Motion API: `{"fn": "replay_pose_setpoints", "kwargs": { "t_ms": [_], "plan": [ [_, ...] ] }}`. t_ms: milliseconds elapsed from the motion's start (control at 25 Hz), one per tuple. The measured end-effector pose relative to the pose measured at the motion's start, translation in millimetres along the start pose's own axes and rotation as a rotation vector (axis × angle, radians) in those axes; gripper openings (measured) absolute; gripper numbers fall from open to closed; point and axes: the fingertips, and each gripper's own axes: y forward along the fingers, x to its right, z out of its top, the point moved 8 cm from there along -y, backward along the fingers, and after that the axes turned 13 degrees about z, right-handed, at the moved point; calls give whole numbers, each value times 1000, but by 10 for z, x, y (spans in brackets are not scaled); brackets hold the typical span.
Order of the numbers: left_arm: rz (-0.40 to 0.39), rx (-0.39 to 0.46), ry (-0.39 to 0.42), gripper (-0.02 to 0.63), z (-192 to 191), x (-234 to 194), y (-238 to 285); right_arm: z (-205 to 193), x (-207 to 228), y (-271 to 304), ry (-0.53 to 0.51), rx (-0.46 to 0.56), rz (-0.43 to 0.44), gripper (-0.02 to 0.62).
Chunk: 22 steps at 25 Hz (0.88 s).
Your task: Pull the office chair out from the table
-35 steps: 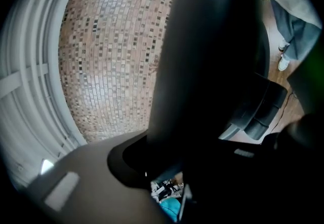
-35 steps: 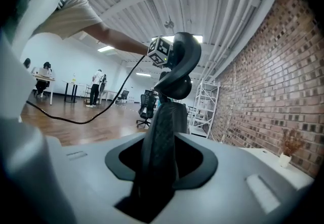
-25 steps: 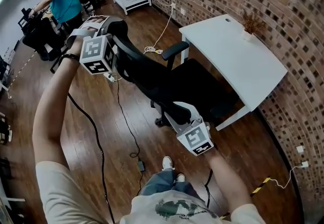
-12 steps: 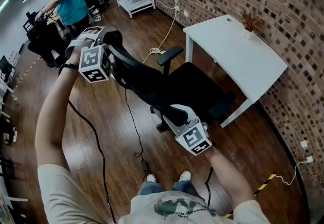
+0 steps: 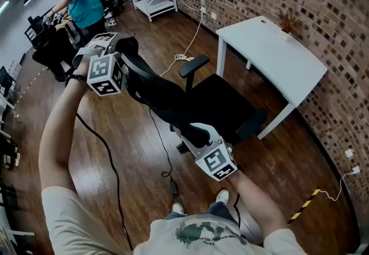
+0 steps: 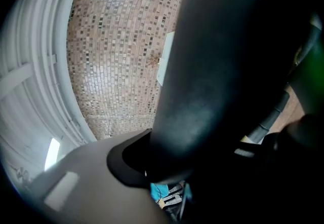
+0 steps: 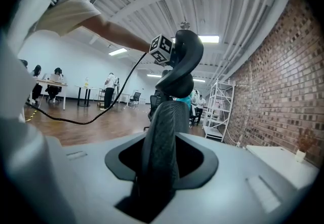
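Office chair point(image 5: 222, 104) stands on the wood floor point(image 5: 127, 150) near the white table point(image 5: 271, 55), its seat outside the tabletop. Left gripper point(image 5: 122, 55) is clamped on the headrest point(image 5: 131, 46), and the right gripper point(image 5: 196, 135) is clamped on the side edge of the backrest point(image 5: 161, 95).

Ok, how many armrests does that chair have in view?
2. One armrest of the chair stands by the table's far-left leg; the other armrest by its nearer leg. None seems hidden.
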Motion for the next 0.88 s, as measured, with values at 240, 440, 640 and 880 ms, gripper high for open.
{"fn": "replay_pose_setpoints", "kwargs": {
  "t_ms": [240,440,640,880],
  "plan": [
    [6,27,-13,110,-491,73,-357,216,-516,431,14,-1,-23,143],
    [9,46,-28,115,-879,122,-674,381,-942,787,26,0,-17,150],
    [15,46,-36,120,-1272,244,-947,478,-1311,1084,39,-8,-30,153],
    [17,43,-38,121,-1588,302,-1178,587,-1604,1351,49,5,-17,160]
  ]
}}
